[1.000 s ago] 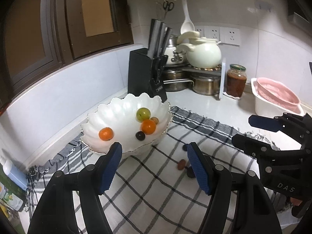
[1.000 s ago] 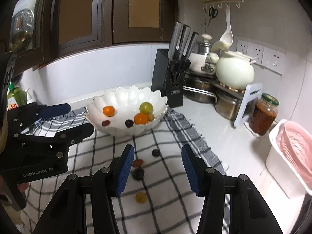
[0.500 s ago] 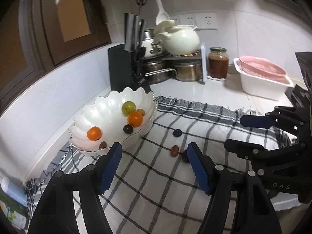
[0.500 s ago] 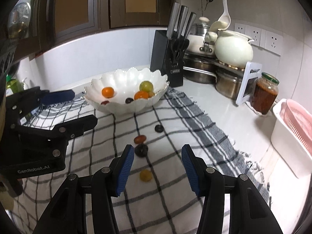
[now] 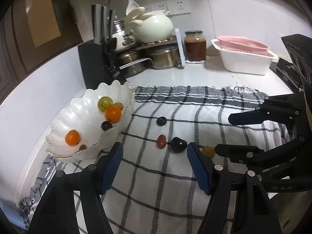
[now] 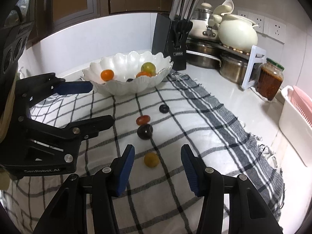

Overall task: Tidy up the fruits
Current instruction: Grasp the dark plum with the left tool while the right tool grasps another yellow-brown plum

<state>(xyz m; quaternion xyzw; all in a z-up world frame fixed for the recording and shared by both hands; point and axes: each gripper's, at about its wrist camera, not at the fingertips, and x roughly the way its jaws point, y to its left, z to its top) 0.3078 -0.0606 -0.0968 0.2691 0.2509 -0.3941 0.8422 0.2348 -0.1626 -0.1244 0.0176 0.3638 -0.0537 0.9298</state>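
A white scalloped bowl (image 5: 85, 107) (image 6: 120, 86) holds two oranges, a green fruit and small dark ones. On the checked cloth lie a dark blue berry (image 5: 161, 120) (image 6: 163, 108), a red fruit (image 5: 161, 141) (image 6: 143, 119), a dark plum (image 5: 178, 144) (image 6: 144, 132) and a yellow fruit (image 5: 208, 151) (image 6: 151, 159). My left gripper (image 5: 154, 146) (image 6: 102, 103) is open, with the red fruit and plum just beyond its tips. The jaws of my right gripper (image 6: 158, 148) (image 5: 223, 133) are closing; the yellow fruit lies between the fingers, untouched.
The checked cloth (image 5: 156, 185) covers the white counter. Behind the bowl stands a black knife block (image 5: 97, 66), with steel pots and a cream pot (image 5: 154, 27) beside it. A sauce jar (image 5: 195, 45) and a white basin with a pink colander (image 5: 245, 60) stand further right.
Both grippers have come down toward the cloth, so the loose fruits now lie close to their tips. The left gripper has rolled. The right jaws have narrowed a little.
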